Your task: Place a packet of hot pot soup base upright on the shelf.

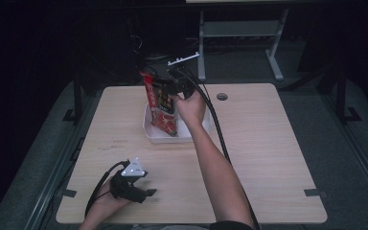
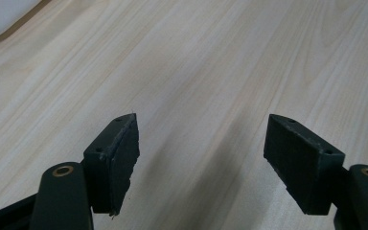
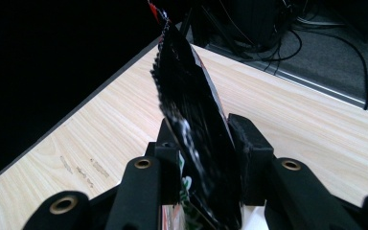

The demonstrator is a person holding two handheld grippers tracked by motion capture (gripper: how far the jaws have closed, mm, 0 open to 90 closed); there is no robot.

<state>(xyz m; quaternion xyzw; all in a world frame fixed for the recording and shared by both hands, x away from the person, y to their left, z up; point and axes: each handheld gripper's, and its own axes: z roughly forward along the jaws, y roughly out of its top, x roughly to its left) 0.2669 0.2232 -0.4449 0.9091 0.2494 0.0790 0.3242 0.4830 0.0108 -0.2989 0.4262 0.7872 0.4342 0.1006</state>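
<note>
The right gripper, matte black with brass-ringed pivots, clamps its two flat pads on a glossy red-and-black crinkled foil snack bag, jaws partly closed around the bag's thin body. The bag stands nearly upright, its serrated top edge uppermost and its lower end inside a shallow white rectangular plastic tray on the pale wood-grain laminate table. The left gripper rests near the table's front edge, its jaws spread wide with nothing between them.
</note>
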